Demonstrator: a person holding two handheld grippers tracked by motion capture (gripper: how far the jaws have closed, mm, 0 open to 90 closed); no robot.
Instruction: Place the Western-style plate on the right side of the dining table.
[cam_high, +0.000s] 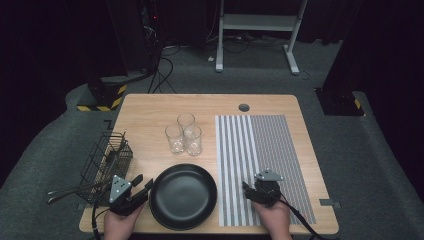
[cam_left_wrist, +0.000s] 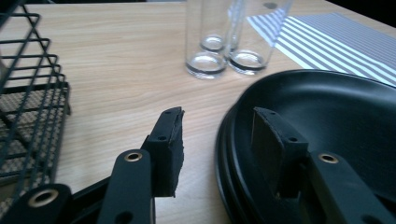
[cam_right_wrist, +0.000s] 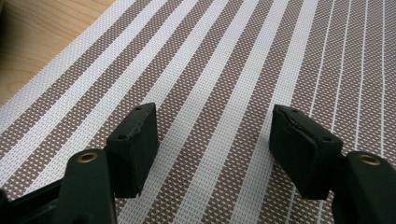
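A black plate (cam_high: 183, 196) lies at the table's near edge, left of centre. My left gripper (cam_high: 144, 182) sits at its left rim. In the left gripper view the left gripper (cam_left_wrist: 217, 114) stands open astride that rim: one jaw is over the wood and the other over the black plate (cam_left_wrist: 327, 116), with no pad pressing on it. My right gripper (cam_high: 250, 191) rests low over the striped placemat (cam_high: 260, 160). In the right gripper view the right gripper (cam_right_wrist: 215, 112) is open, with just the striped placemat (cam_right_wrist: 224, 56) between the jaws.
Three clear glasses (cam_high: 183, 135) stand together behind the plate, also seen as clear glasses (cam_left_wrist: 224, 42). A black wire basket (cam_high: 107, 157) sits at the left edge with long utensil handles (cam_high: 75, 190) sticking out to the left. A round cable hole (cam_high: 244, 107) is at the far side.
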